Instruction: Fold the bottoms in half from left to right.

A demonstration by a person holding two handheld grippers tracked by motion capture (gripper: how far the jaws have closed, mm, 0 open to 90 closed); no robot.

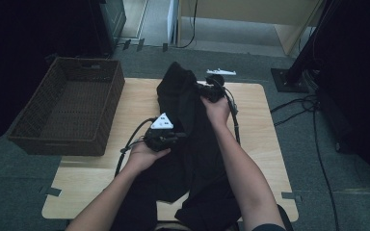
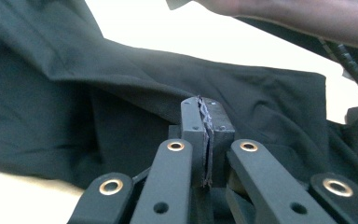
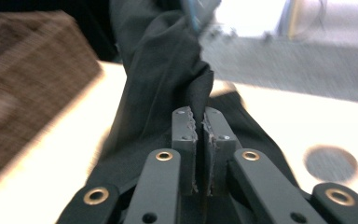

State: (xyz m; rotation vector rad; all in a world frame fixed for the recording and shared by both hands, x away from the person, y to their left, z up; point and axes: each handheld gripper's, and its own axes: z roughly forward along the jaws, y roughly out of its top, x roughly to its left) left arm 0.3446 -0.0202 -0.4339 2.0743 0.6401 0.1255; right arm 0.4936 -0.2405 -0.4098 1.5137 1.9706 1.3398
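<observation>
Lifting garment [image 1: 188, 120]: both grippers, left [image 1: 173, 137] and right [image 1: 207, 91], clamp cloth between closed jaws. Next: fold toward basket [image 1: 67, 108].

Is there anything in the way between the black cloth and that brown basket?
Nothing visible is. The black cloth hangs from both tongs over the wooden table, and the brown basket sits open to its left. Only bare tabletop lies between them. The basket looks empty, though it is dim inside.
</observation>
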